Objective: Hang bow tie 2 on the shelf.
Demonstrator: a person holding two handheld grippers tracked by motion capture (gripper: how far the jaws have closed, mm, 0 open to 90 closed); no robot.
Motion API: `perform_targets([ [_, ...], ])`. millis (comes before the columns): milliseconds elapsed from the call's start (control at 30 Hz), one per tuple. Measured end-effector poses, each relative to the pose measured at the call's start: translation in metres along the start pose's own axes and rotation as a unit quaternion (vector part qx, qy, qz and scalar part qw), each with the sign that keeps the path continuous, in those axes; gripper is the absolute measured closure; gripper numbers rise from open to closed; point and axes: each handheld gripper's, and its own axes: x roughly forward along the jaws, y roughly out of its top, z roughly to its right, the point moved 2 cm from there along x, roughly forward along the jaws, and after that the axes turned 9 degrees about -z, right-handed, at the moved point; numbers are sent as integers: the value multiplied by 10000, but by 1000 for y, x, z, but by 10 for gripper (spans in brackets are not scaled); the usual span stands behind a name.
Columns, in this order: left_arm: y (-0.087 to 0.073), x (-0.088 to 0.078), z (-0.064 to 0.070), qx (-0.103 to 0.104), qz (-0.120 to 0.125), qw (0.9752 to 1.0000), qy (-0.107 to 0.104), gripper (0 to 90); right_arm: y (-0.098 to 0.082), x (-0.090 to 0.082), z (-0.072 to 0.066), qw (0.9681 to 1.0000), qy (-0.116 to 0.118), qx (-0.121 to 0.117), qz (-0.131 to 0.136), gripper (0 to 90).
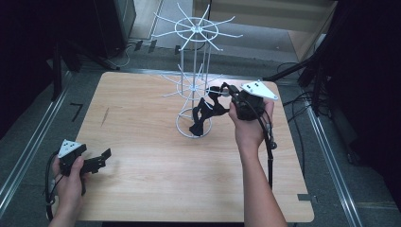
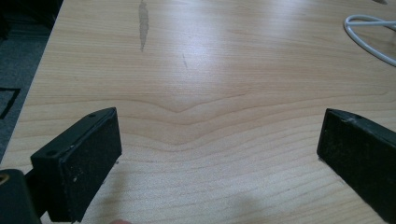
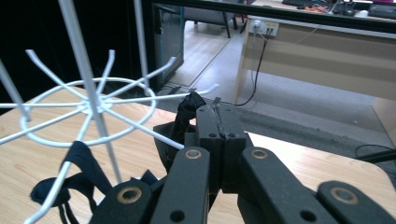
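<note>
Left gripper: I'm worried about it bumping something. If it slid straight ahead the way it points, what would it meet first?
Probably nothing soon: the left gripper, jaws open, faces bare table. The white wire rack stands off to one side.

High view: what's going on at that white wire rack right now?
A person is working a dark strap at the white wire rack. The right claw is shut on the strap beside one of the lower tier's prongs, and the rest hangs down by the pole. The left claw rests open near the corner of the table, holding nothing.
</note>
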Motion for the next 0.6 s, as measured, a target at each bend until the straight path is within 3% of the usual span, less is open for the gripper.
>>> perform_targets([
  [600,0,0,0,-22,18,10000,-16,1,6,5,-26,9997,234,-114,42,900],
])
